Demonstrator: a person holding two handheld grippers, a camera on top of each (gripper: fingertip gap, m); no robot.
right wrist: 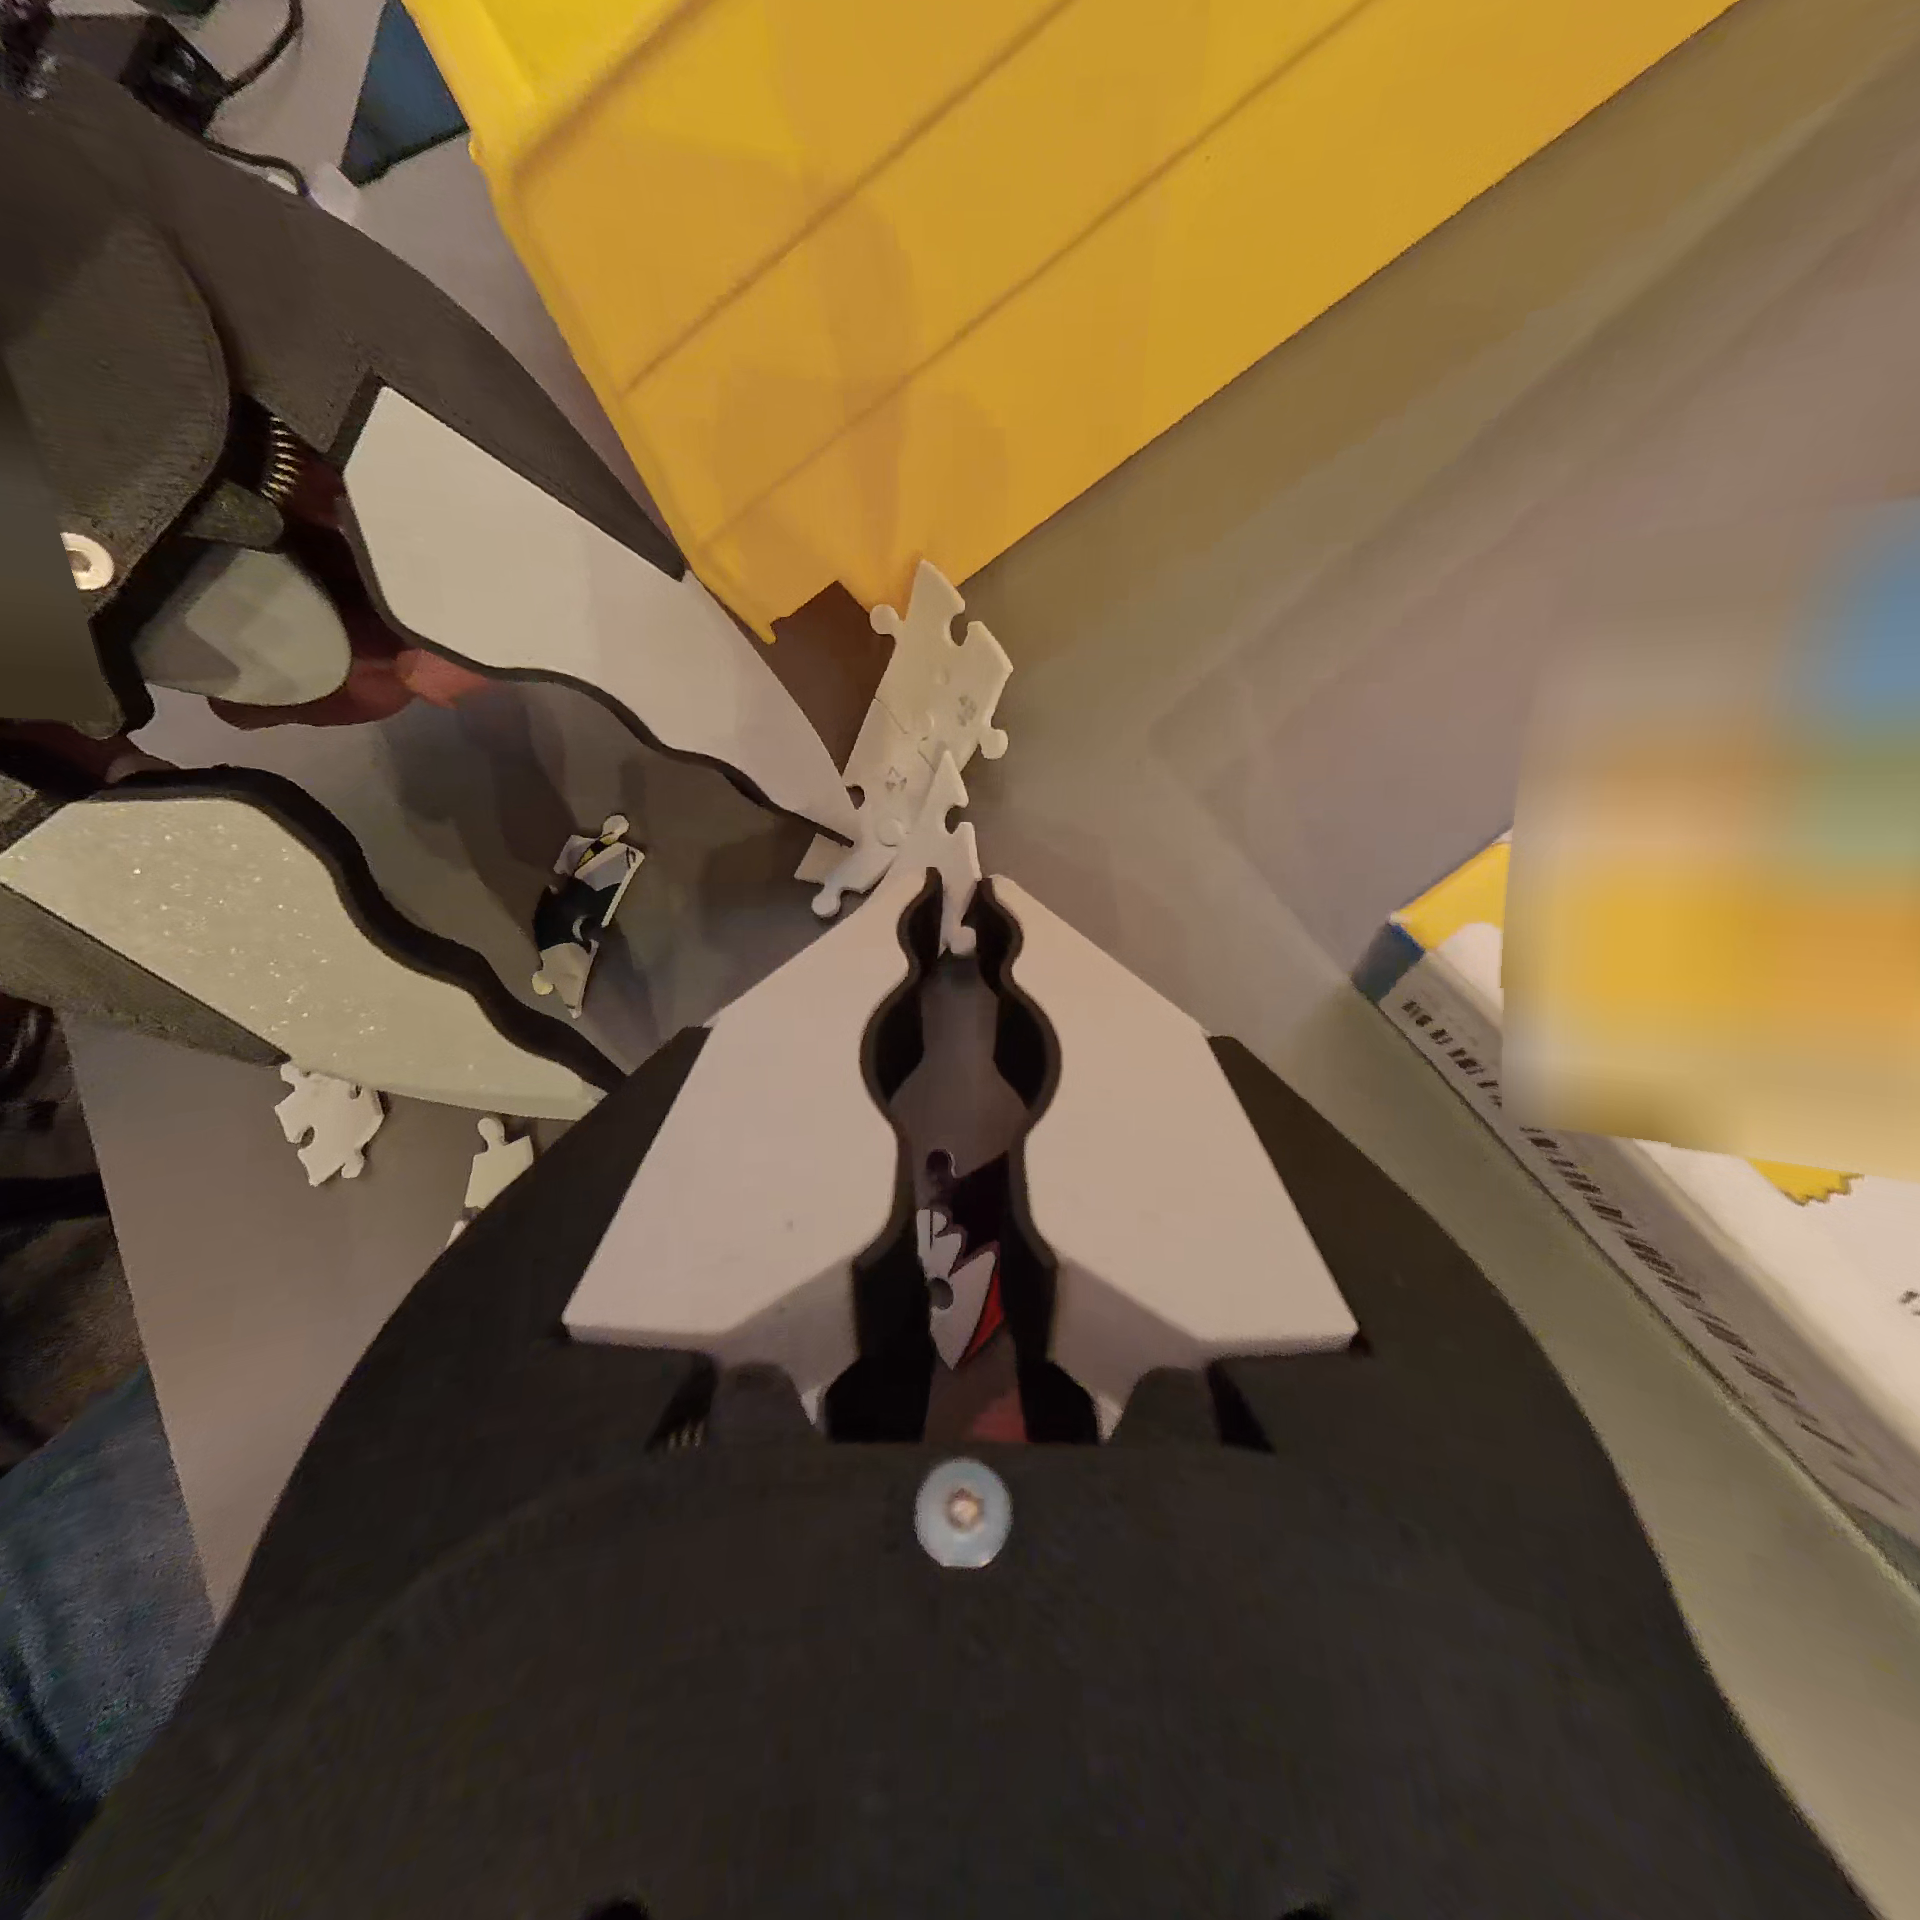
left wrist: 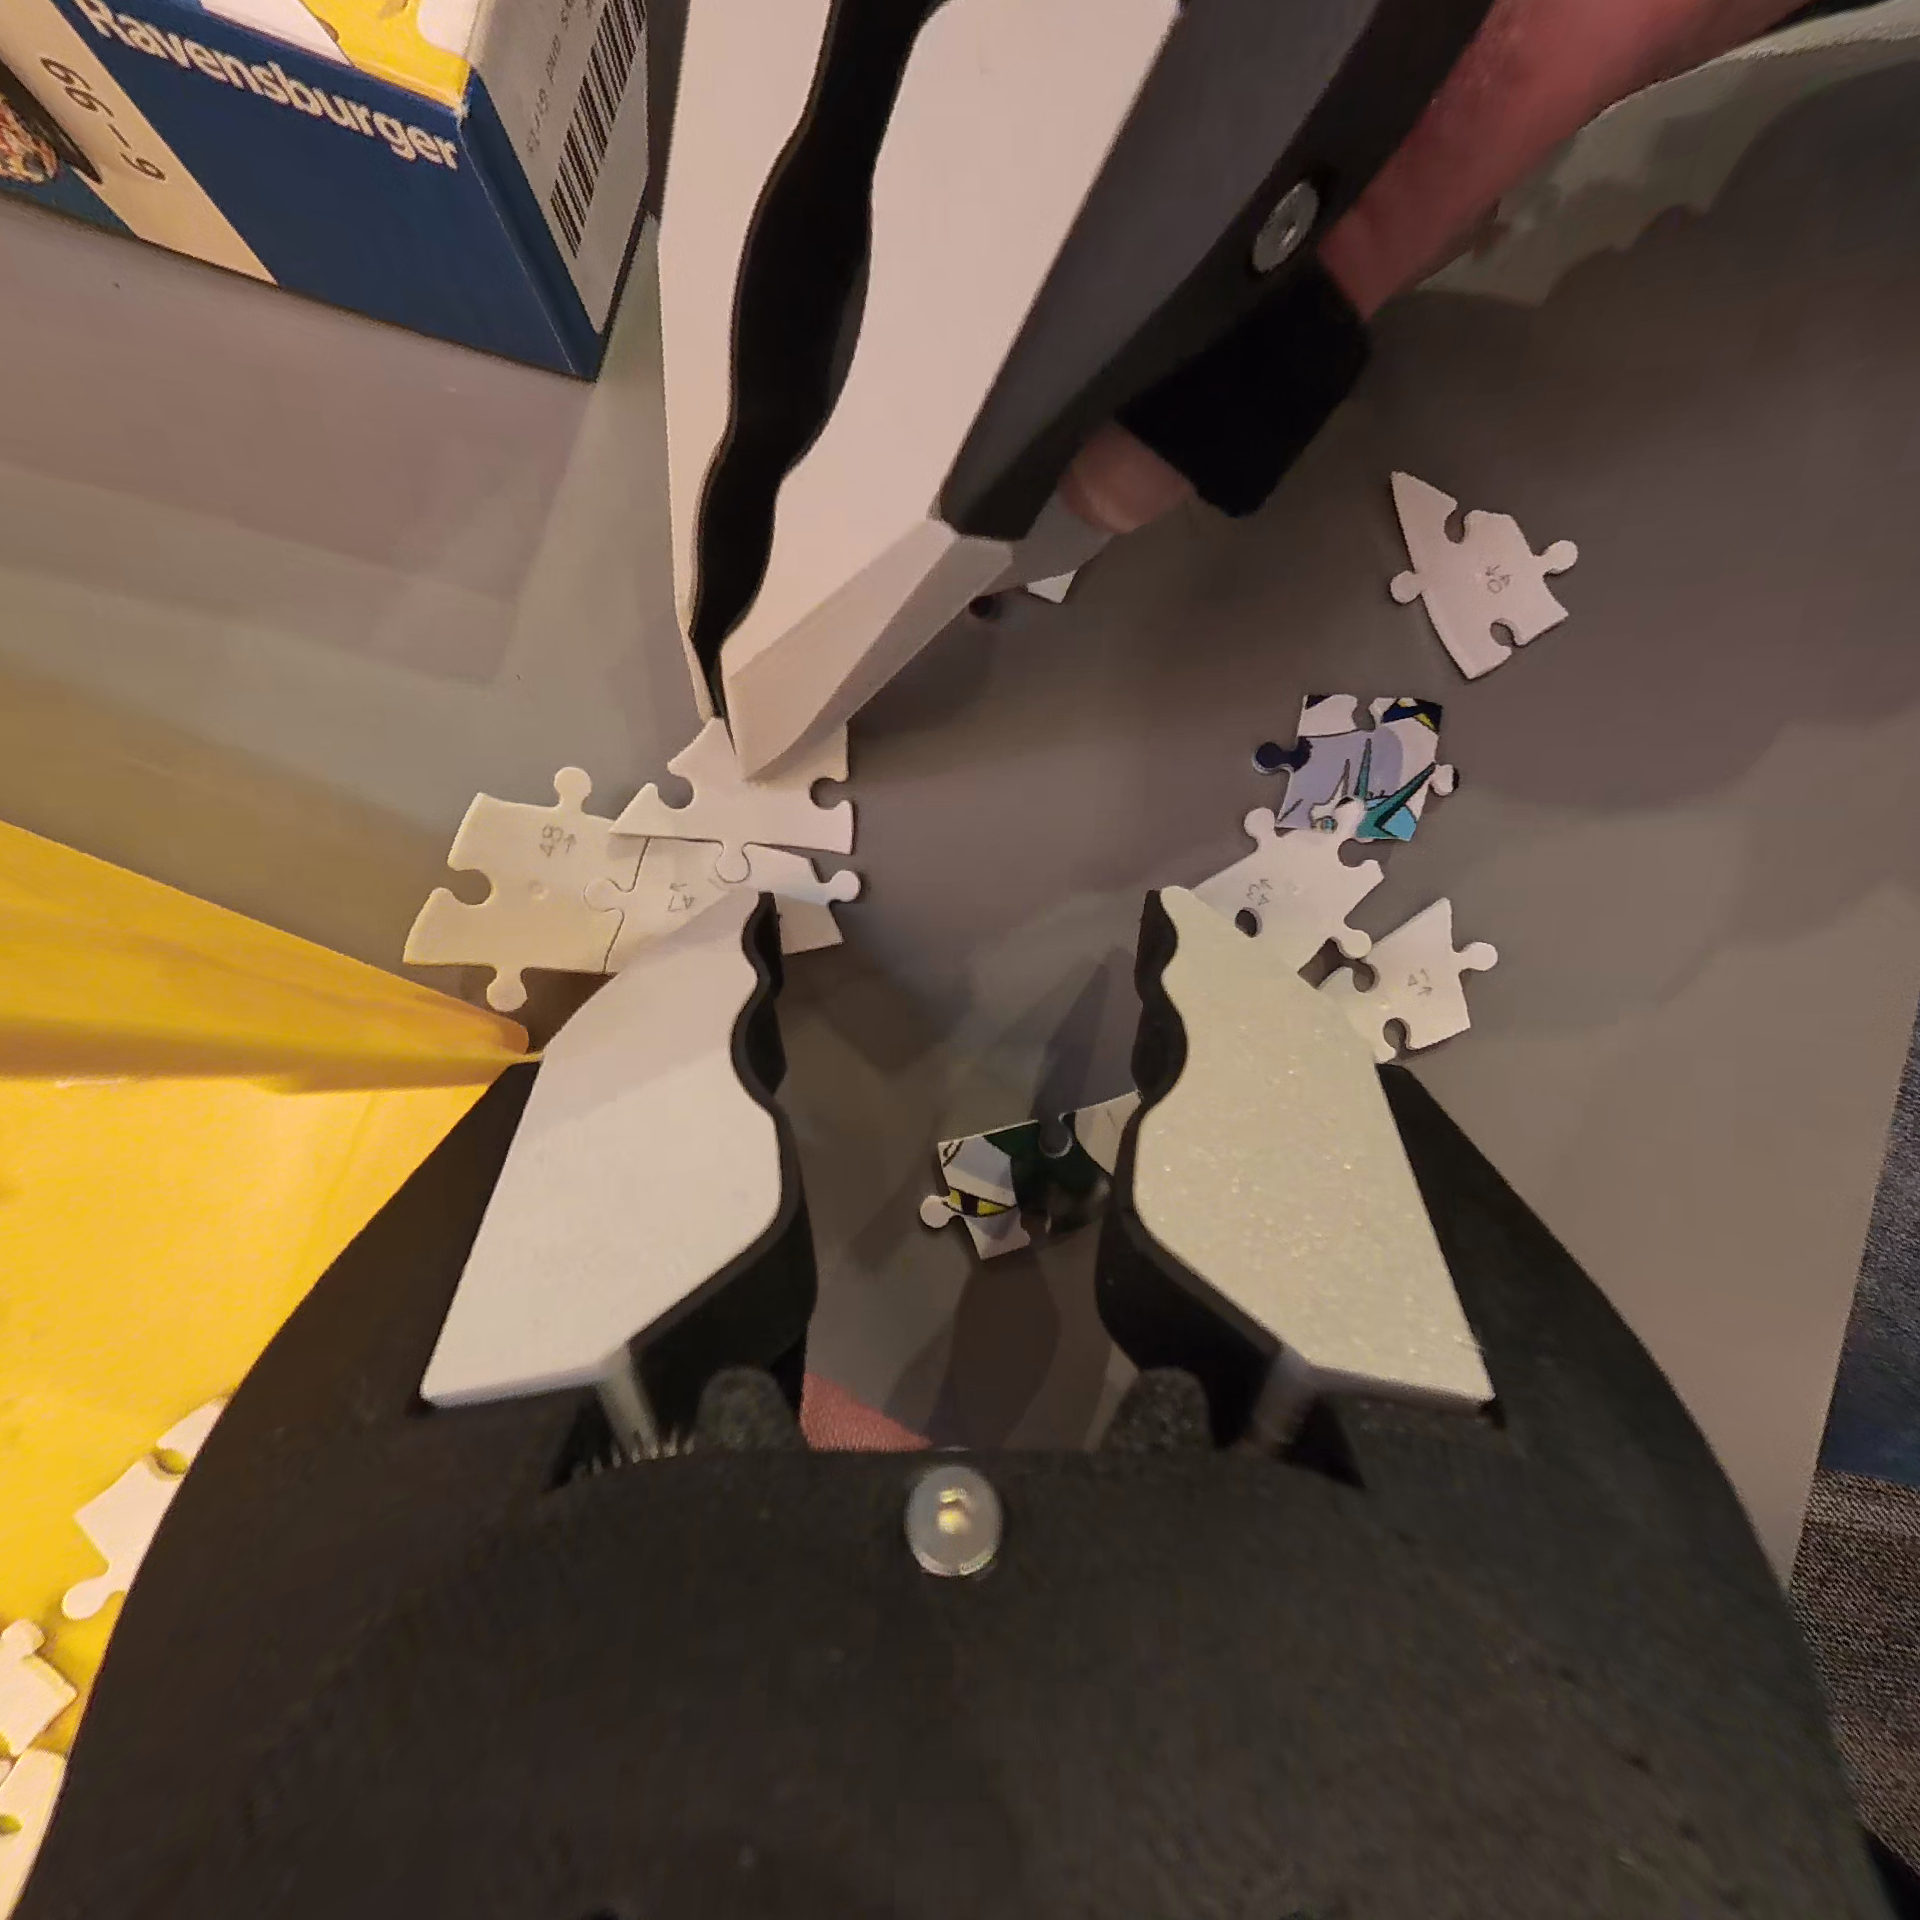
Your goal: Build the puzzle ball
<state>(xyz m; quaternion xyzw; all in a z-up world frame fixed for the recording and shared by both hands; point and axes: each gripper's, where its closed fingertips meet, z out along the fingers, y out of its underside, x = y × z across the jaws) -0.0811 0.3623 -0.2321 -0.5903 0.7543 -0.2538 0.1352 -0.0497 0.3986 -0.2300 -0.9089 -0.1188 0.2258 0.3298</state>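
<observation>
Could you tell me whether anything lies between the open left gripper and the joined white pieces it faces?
Nothing visible does. The left gripper is open, its left fingertip at the edge of the joined white pieces. The right gripper holds a piece over them from the far side.

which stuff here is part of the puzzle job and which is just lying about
In use: right gripper shut on a white piece, joined pieces, open left gripper.
Lying about: loose pieces, printed piece, yellow bin, puzzle box.
</observation>
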